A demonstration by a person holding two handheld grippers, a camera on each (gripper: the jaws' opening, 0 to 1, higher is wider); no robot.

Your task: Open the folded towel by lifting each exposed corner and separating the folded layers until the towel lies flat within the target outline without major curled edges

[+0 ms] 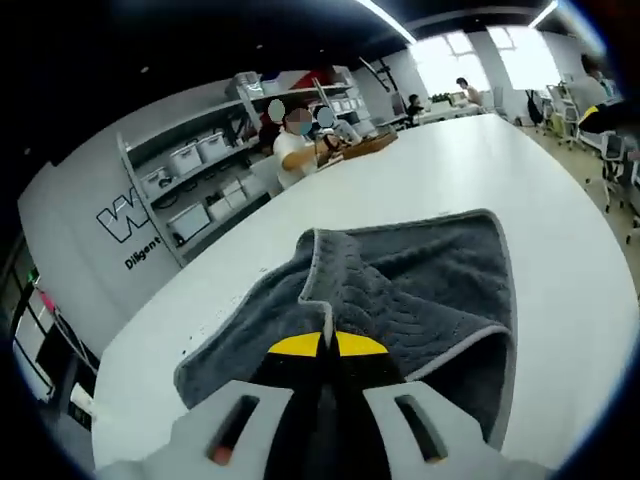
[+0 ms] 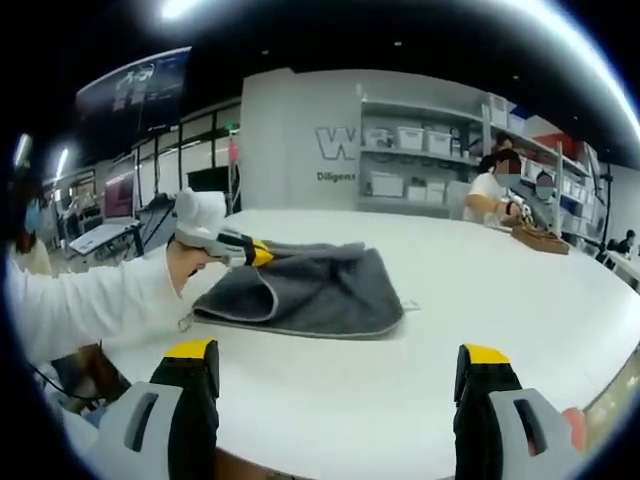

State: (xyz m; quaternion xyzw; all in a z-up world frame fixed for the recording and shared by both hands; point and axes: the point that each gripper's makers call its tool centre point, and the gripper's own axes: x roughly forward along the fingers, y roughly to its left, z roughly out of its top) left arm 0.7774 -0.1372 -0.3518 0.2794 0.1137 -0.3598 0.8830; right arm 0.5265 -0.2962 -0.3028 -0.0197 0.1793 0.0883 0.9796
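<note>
A dark grey towel (image 1: pixel 420 290) with a light grey hem lies folded on the white table (image 1: pixel 470 170). My left gripper (image 1: pixel 327 345), with yellow-tipped jaws, is shut on a raised fold of the towel, pulling it up into a ridge. From the right gripper view the same towel (image 2: pixel 310 285) lies across the middle of the table (image 2: pixel 480 290), and the left gripper (image 2: pixel 255 253) pinches its near-left edge, held by a hand in a white sleeve. My right gripper (image 2: pixel 340 365) hangs open over bare table in front of the towel, with nothing between its jaws.
A person (image 1: pixel 295 140) sits working at the far end of the table, seen also as a seated person (image 2: pixel 490 190) in the right gripper view. Shelves with storage boxes (image 1: pixel 190 160) line the back wall. Office chairs (image 1: pixel 615 150) stand to the right.
</note>
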